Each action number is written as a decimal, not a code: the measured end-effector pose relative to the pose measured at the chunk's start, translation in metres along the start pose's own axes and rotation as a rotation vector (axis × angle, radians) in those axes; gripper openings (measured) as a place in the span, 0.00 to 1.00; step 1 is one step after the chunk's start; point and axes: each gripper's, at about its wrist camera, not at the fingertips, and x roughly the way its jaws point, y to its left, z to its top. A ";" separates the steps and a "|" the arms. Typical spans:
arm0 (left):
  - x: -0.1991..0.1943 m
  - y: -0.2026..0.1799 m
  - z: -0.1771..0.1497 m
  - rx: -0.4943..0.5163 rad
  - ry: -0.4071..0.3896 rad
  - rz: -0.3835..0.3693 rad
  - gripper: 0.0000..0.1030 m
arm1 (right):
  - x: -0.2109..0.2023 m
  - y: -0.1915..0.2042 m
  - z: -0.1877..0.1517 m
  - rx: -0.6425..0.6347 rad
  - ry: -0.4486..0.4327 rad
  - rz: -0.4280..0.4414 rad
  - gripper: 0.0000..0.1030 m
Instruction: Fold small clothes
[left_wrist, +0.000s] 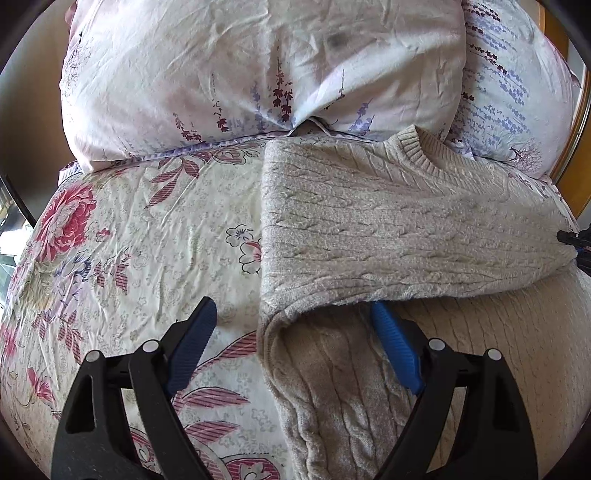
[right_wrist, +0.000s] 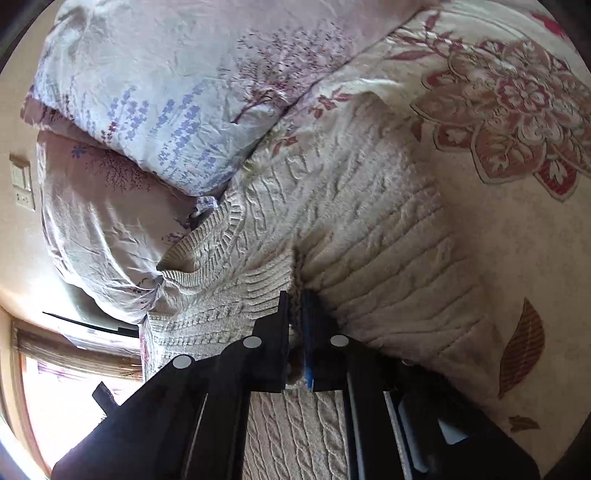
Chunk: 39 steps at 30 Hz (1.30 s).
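A cream cable-knit sweater (left_wrist: 388, 229) lies on the floral bed sheet (left_wrist: 147, 236), its ribbed collar (left_wrist: 417, 151) toward the pillows. One sleeve is folded across the chest. My left gripper (left_wrist: 291, 314) is open; its right blue finger (left_wrist: 395, 343) is tucked under the folded sleeve's edge, its left finger (left_wrist: 192, 343) over the bare sheet. My right gripper (right_wrist: 295, 299) is shut on a pinch of the sweater (right_wrist: 369, 229) near the sleeve end. The right gripper's tip also shows in the left wrist view (left_wrist: 576, 240) at the sweater's right edge.
Two floral pillows (left_wrist: 258, 66) (left_wrist: 517, 96) lie at the head of the bed, touching the sweater's collar. A wooden headboard (left_wrist: 576, 125) is behind them. In the right wrist view a wall switch (right_wrist: 22, 181) and a window (right_wrist: 74, 387) are at left.
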 end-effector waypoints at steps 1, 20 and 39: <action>0.000 0.000 0.001 -0.002 -0.001 0.001 0.79 | -0.007 0.007 0.001 -0.033 -0.035 0.034 0.06; 0.005 0.041 -0.004 -0.251 -0.055 0.046 0.63 | -0.021 0.019 -0.007 -0.173 -0.200 -0.166 0.17; -0.073 0.051 -0.081 -0.296 -0.064 -0.308 0.69 | -0.046 0.028 -0.037 -0.254 -0.124 -0.072 0.72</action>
